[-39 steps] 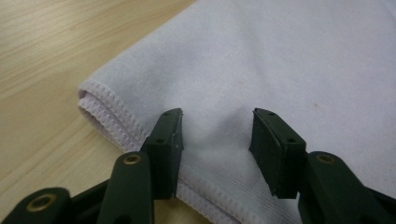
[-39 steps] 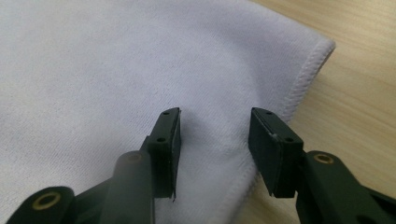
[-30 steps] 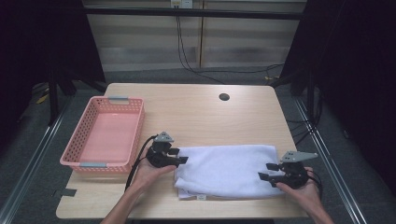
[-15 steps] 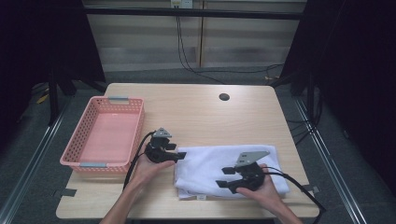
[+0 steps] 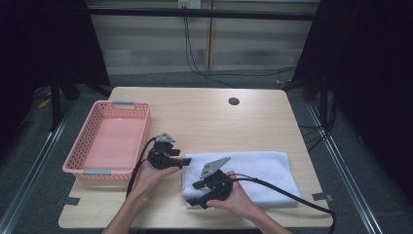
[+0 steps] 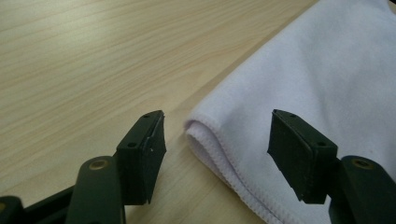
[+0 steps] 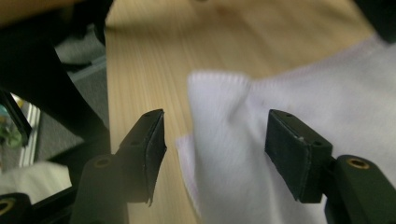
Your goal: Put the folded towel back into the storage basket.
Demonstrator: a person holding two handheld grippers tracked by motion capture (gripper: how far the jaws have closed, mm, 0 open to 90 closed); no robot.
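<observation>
The folded towel [image 5: 243, 176] lies on the table [image 5: 204, 117] right of the basket [image 5: 109, 141]. The left gripper [image 5: 185, 160] and right gripper [image 5: 195, 201] have just been opening; their jaws stand apart, pressing nothing. To fold cleanly, pinch both near-left corners evenly, catching every layer.

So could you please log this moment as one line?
towel: folded on table | left gripper: open at corner | right gripper: open, just opened
</observation>
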